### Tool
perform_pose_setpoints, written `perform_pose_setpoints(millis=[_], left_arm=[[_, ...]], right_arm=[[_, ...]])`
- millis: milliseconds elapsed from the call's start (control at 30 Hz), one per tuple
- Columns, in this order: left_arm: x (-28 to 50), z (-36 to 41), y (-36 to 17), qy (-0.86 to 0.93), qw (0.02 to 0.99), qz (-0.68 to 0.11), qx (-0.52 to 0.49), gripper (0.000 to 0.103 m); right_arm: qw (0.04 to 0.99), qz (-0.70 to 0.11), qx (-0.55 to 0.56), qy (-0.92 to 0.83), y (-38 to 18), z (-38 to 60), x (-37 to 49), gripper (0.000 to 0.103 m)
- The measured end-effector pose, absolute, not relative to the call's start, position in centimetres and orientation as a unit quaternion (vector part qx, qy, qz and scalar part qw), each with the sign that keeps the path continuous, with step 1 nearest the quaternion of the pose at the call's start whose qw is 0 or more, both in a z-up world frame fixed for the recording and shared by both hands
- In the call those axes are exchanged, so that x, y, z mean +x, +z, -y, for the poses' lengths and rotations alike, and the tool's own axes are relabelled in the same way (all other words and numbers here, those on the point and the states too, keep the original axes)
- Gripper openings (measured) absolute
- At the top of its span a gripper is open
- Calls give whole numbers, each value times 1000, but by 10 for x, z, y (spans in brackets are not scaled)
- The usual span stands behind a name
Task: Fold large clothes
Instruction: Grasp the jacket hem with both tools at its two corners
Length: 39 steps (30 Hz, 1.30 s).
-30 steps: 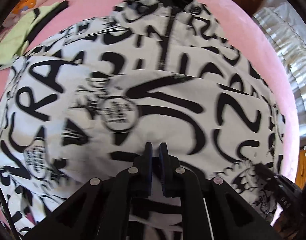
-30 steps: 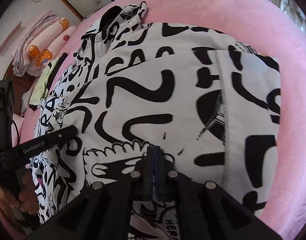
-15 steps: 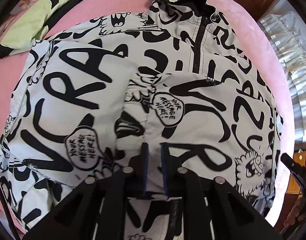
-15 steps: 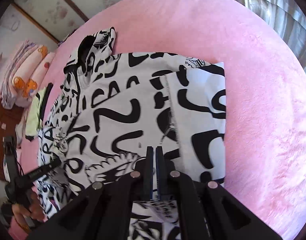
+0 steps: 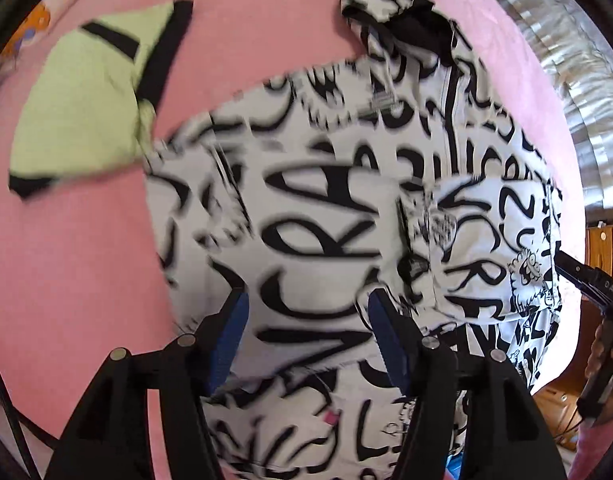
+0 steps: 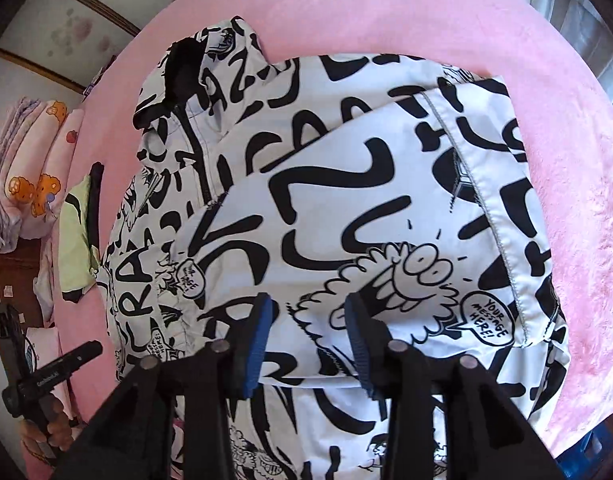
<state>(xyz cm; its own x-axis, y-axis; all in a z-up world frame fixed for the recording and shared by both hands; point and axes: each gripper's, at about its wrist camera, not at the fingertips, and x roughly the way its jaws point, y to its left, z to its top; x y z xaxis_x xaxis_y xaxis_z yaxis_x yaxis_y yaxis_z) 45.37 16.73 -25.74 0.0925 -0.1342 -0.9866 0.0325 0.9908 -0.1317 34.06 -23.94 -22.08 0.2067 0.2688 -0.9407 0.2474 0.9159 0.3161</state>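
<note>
Jaws of the left gripper (image 5: 306, 312) stand apart above the white jacket with black graffiti lettering (image 5: 346, 220), having just been opening, with nothing pinched between the blue pads (image 5: 226, 332); cloth shows below the gap, but the pads do not press it. The right gripper (image 6: 308, 316) has likewise just been opening, and its blue pads (image 6: 262, 340) hang free over a cartoon figure printed on a folded-over sleeve panel (image 6: 386, 208). The jacket lies spread on a pink plush bedcover (image 6: 566, 220), both sleeves folded in across the chest so that they overlap near the black zip (image 6: 196, 148). Farther off, the hood (image 6: 202, 64) with its black lining points toward the far edge of the bed. Beside the jacket's shoulder lies a pale green garment with black trim (image 5: 90, 100), its corner touching the jacket. Beyond it, in the right wrist view, a stack of pink bedding with orange cartoon prints (image 6: 30, 176) sits against the wall.
</note>
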Motion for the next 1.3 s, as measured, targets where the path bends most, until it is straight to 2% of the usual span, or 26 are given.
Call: perform_pose_setpoints(millis=[67,100,200,300,433,533,667,833,1033,1300], left_arm=[[480,-181,-237,-67,744,-663,-40,75],[493,-186,-228,-75,746,-660,-44,76],[536,-195,-203,-99,750,-653,-48,77],[581,-196,-182,-111,752,-649,-32,77],[639,-196,-164,-149,745,-647,-66,83],[691,-194,-161,-145,755,-636,-68,83],[749,-179,-172,-109,766,-633,-29,83],[799,-149,-195,-104,784,-611,-24,83],[834,-111,-253,-85,820,-566,-13,83],[847,-80,-332,-121,847,-517,-11,83]], right_arm=[[751,-628,204,14,-211,231,354,40],[752,-628,201,19,-204,226,364,41],[751,-634,181,31,-185,214,399,50],[757,-627,176,60,-164,208,441,51],[762,-629,130,81,-138,203,509,55],[757,-618,181,107,-124,213,558,55],[780,-595,162,104,-110,218,624,59],[781,-583,186,126,-129,220,700,59],[787,-578,169,134,-187,210,746,59],[805,-548,182,139,-263,222,762,59]])
